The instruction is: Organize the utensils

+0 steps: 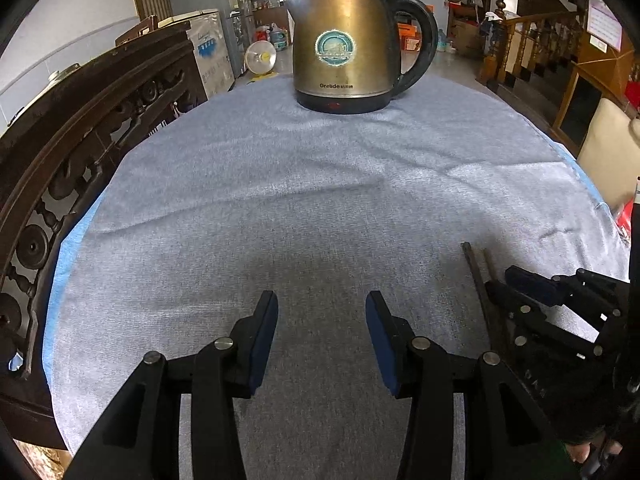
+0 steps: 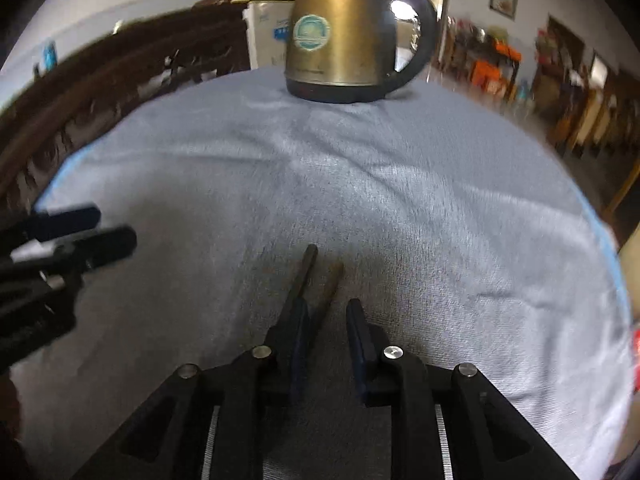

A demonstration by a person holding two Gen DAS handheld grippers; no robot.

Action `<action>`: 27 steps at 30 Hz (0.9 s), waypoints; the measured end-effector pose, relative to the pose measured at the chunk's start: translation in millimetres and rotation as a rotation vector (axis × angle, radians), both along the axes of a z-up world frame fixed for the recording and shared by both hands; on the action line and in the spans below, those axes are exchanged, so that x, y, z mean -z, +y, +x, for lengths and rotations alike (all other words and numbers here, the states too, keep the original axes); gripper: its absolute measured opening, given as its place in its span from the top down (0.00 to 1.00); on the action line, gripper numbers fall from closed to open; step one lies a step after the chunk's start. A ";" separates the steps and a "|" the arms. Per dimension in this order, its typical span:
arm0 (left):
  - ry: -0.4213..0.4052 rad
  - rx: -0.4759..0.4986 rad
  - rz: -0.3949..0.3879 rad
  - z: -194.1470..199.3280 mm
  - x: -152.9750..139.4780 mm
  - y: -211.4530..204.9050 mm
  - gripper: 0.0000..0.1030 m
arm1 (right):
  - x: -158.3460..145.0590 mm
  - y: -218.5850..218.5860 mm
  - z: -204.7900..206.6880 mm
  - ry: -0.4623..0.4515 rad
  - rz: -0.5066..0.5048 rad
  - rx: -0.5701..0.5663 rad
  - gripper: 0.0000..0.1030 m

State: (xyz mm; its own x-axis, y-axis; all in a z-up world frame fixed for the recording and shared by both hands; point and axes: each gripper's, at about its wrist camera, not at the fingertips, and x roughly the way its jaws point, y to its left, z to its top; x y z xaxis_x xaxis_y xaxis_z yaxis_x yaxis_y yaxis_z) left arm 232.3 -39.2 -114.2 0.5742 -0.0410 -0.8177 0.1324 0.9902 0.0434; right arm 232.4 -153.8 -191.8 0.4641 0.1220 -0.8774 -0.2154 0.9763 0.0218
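Observation:
Two dark chopsticks lie on the grey-blue cloth. In the right wrist view one chopstick (image 2: 303,276) runs along the left finger and the other (image 2: 333,280) lies between the fingers. My right gripper (image 2: 328,312) is low over them, jaws partly open around the second stick, not clamped. In the left wrist view the chopsticks (image 1: 476,276) show at the right beside the right gripper (image 1: 506,280). My left gripper (image 1: 322,304) is open and empty over bare cloth, to the left of them.
A brass electric kettle (image 1: 344,40) stands at the far end of the cloth-covered table (image 1: 280,184). A carved dark wooden chair back (image 1: 80,120) lines the left edge. A cream chair (image 1: 608,148) is at the right.

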 end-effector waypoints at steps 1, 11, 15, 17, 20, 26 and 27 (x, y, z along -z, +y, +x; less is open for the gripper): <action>0.000 0.001 -0.004 0.1 -0.6 0.6 0.55 | 0.0 -4.2 -0.4 0.004 0.005 0.009 0.78; 0.121 0.154 -0.089 21.4 12.0 -38.2 0.55 | 0.2 -86.0 2.3 0.056 0.183 0.230 0.77; 0.162 0.206 -0.098 33.5 17.0 -65.9 0.55 | 5.1 -116.3 -1.4 0.074 0.329 0.307 0.75; 0.174 0.224 -0.109 37.5 19.9 -77.4 0.55 | 5.3 -124.3 -5.2 0.072 0.377 0.324 0.75; 0.192 0.233 -0.116 42.5 23.8 -89.9 0.55 | 6.3 -132.7 -11.5 0.059 0.414 0.341 0.75; 0.166 0.236 -0.063 51.9 30.7 -104.3 0.55 | 9.6 -137.9 -17.1 0.045 0.479 0.347 0.75; 0.156 0.235 -0.057 52.7 30.8 -105.1 0.57 | 9.1 -137.6 -17.4 0.047 0.479 0.347 0.75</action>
